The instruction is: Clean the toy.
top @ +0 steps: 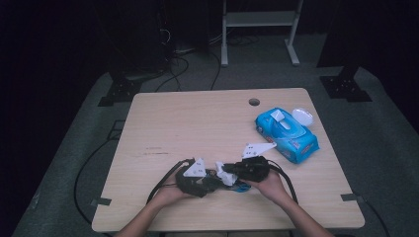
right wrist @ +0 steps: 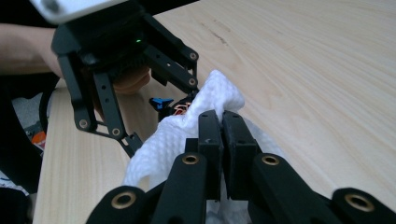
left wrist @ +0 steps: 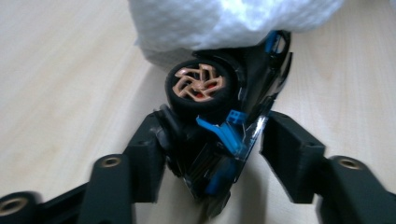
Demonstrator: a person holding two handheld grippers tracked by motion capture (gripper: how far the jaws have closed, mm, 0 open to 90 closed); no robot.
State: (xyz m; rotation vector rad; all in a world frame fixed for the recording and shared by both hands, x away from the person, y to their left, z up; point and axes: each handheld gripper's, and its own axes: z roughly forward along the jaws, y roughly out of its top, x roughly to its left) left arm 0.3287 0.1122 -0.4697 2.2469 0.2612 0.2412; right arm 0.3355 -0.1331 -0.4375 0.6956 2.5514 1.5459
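At the near edge of the worktop (top: 163, 123), about midway along it, the person's two hands meet over a small toy car (left wrist: 219, 135) with black and blue bodywork and a copper-spoked wheel. The left hand-held gripper (top: 210, 178) has the car between its jaws; its pads sit close to either flank, but a narrow gap shows on the right side, so it seems to bracket the car loosely and not clamp it. The right hand-held gripper (right wrist: 222, 135) has its jaws pressed together on a fold of white wipe (right wrist: 187, 135), which lies draped against the upper side of the car.

The step in hand looks like wiping the toy clean. The next move likely calls for the left gripper to firm its hold so the car does not twist, while the right drags the wipe across the body and wheel.

Farther back, near the right edge, lies a blue pack of wipes (top: 287, 133) with its flap raised, and just beyond it a clear round lid (top: 302, 116). A cable hole (top: 254, 102) sits near the far edge. All of these lie well apart from the work, and nothing blocks it.
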